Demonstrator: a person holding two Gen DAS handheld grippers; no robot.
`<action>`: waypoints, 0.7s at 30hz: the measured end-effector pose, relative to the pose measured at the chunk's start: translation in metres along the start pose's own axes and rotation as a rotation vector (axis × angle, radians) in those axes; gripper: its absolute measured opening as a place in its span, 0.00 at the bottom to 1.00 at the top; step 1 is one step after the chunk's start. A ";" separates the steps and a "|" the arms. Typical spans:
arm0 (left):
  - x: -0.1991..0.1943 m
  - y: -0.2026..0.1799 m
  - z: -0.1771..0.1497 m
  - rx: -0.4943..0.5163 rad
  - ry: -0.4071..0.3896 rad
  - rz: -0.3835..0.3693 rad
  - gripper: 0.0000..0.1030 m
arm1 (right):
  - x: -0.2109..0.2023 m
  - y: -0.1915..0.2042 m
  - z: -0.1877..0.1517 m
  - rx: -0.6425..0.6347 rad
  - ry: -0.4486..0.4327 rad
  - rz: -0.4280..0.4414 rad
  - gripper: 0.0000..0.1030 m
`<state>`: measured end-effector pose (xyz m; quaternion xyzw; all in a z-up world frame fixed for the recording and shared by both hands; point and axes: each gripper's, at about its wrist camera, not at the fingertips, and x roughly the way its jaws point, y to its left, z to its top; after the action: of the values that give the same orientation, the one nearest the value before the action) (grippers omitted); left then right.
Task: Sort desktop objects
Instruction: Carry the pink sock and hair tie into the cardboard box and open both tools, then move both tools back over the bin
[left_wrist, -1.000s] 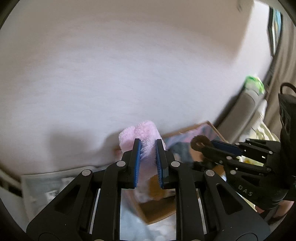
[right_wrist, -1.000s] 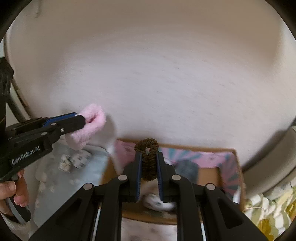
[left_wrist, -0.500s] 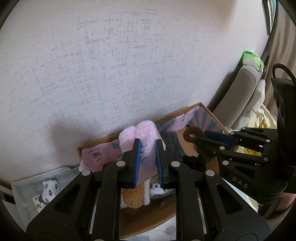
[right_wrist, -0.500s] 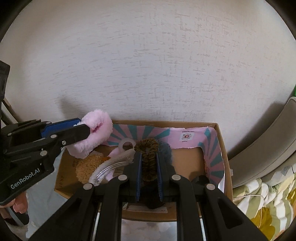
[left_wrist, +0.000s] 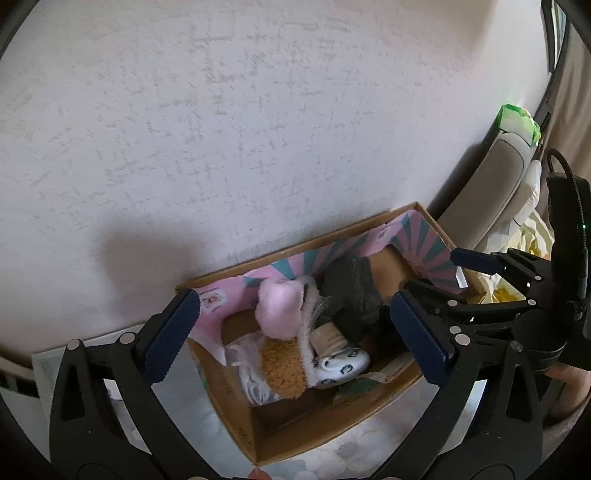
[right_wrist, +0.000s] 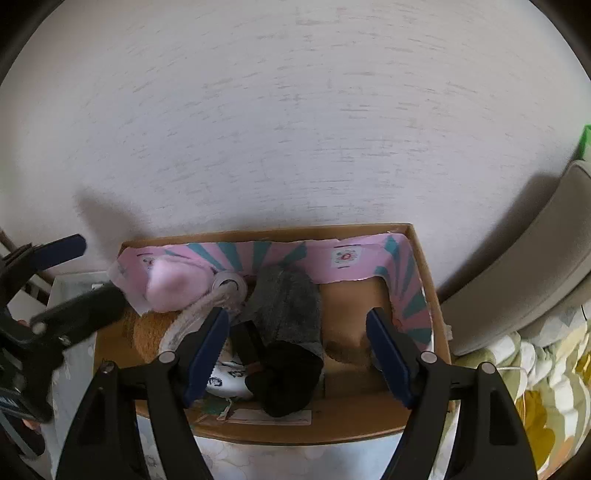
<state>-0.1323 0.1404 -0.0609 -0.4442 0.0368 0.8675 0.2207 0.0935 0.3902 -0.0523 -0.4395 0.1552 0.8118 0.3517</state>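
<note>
Since the earlier frames we have let go of both things: our left gripper, which was clamped on the pink fluffy sock, has just been opening and its jaws now stand wide apart with the sock lying loose in the cardboard box below them, touching neither pad. Our right gripper, which pinched the brown hair tie, has also just been opening; its jaws are spread and grip nothing, and we cannot pick out the hair tie for certain among the dark things in the box.

In the left wrist view the sock rests at the centre of the box, on a tan fuzzy cloth that reaches toward 6 o'clock. At 3 o'clock from the sock lies a grey sock, and at 5 o'clock a white patterned sock.

In the right wrist view the pink sock sits at the box's 10 o'clock corner against the pink and teal lining. The grey sock lies between our right fingers, with a black bundle just below it toward 6 o'clock. The box stands against a white wall.
</note>
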 end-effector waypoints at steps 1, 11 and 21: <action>-0.002 0.001 -0.001 0.000 -0.004 0.000 1.00 | -0.004 0.001 0.000 0.002 -0.003 0.000 0.71; -0.036 0.018 -0.009 0.004 -0.035 0.020 1.00 | -0.002 0.015 -0.001 -0.031 -0.021 -0.013 0.71; -0.080 0.060 -0.022 -0.047 -0.091 0.061 1.00 | -0.026 0.048 0.002 -0.097 -0.086 0.025 0.71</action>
<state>-0.1002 0.0524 -0.0196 -0.4081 0.0201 0.8938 0.1850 0.0682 0.3465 -0.0328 -0.4189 0.1059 0.8409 0.3260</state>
